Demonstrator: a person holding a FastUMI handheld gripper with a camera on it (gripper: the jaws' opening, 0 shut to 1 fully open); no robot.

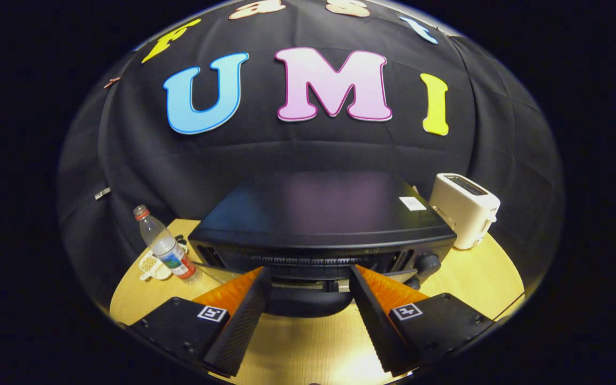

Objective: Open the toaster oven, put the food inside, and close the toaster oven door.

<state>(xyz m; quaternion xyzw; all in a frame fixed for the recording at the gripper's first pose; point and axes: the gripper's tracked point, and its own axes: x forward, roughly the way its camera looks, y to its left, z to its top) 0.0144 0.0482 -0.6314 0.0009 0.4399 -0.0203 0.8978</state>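
The toaster oven point(321, 224) sits on the wooden table point(308, 342) against the booth's black cloth wall, seen from slightly above, so its dark flat top fills most of what I can see. Its door looks closed, though the front face is mostly hidden below the top edge, and I cannot make out the handle clearly. The gripper point(310, 280) hovers just in front of the oven's upper front edge with its fingers spread wide and nothing between them.

The risk I'd flag: from this height the fingers could close on the top lip of the oven rather than the door handle, and then slip off or drag the whole oven forward on the table.

To the oven's left stand a plastic water bottle point(166, 248) and, behind it, a small white dish point(153, 266), possibly the food. To the oven's right sits a white pop-up toaster point(466, 209), close by.
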